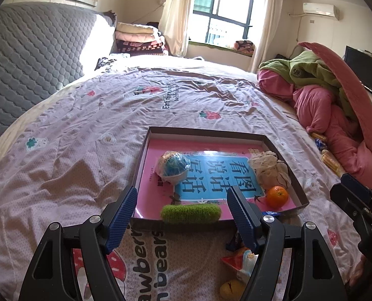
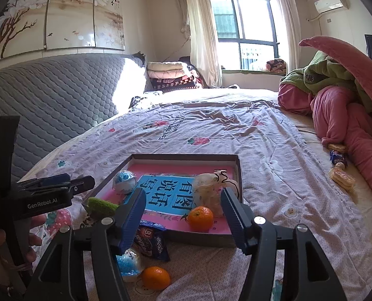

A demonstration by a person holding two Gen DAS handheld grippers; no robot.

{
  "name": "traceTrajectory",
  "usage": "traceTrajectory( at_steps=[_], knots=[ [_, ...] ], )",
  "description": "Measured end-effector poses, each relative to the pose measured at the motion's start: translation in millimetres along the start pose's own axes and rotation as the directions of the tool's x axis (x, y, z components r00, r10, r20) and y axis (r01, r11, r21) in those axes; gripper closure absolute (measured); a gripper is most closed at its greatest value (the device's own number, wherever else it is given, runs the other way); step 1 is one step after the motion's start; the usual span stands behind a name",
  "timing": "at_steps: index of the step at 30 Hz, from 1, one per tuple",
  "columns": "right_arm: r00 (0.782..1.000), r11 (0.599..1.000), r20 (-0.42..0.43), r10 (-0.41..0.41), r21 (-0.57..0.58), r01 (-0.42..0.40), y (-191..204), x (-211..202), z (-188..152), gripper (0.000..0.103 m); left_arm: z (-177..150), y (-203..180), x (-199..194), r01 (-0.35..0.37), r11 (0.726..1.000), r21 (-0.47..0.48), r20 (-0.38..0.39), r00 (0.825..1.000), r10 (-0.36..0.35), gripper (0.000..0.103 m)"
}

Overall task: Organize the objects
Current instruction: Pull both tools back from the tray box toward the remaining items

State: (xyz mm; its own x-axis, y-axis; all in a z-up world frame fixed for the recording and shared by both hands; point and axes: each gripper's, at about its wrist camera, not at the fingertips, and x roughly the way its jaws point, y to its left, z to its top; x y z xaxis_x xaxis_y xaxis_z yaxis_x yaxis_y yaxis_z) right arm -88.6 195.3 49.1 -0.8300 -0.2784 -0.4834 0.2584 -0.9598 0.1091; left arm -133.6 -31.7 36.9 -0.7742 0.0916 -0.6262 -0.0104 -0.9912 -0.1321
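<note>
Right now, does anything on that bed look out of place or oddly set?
Yes. The green fuzzy roll sits across the shallow box's near rim rather than inside. Outside the box, an orange, a blue snack packet and a bagged blue ball lie loose on the sheet.

One shallow box point(image 2: 238, 175) ahead of the tongs, two oranges point(image 2: 200, 218) point(image 2: 156, 278), two wrapped blue balls point(image 2: 124, 181) point(image 2: 129, 263), one green brush point(image 2: 102, 207), one mesh bundle point(image 2: 207, 190), one blue snack packet point(image 2: 154, 240) near the tongs.

A shallow box point(image 2: 238, 173) on the bedspread holds an orange point(image 2: 200, 218), green brush point(image 1: 190, 213) and wrapped ball point(image 1: 172, 166)
</note>
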Motion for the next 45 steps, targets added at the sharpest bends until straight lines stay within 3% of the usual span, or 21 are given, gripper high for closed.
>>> traceTrajectory(
  at_steps=[20, 45],
  knots=[
    [0.999, 0.999, -0.038, 0.004, -0.049, -0.006, 16.0, -24.1, -28.2, 0.039, -52.7, -10.3, -29.3, -0.005, 0.997, 0.076, -0.044, 0.999, 0.008, 0.028],
    [0.987, 0.991, -0.158, -0.015, -0.133, -0.007, 22.9, -20.8, -78.0, 0.039, -108.7, -44.4, -21.7, 0.054, 0.982, 0.180, -0.160, 0.987, -0.024, 0.028]
  ],
)
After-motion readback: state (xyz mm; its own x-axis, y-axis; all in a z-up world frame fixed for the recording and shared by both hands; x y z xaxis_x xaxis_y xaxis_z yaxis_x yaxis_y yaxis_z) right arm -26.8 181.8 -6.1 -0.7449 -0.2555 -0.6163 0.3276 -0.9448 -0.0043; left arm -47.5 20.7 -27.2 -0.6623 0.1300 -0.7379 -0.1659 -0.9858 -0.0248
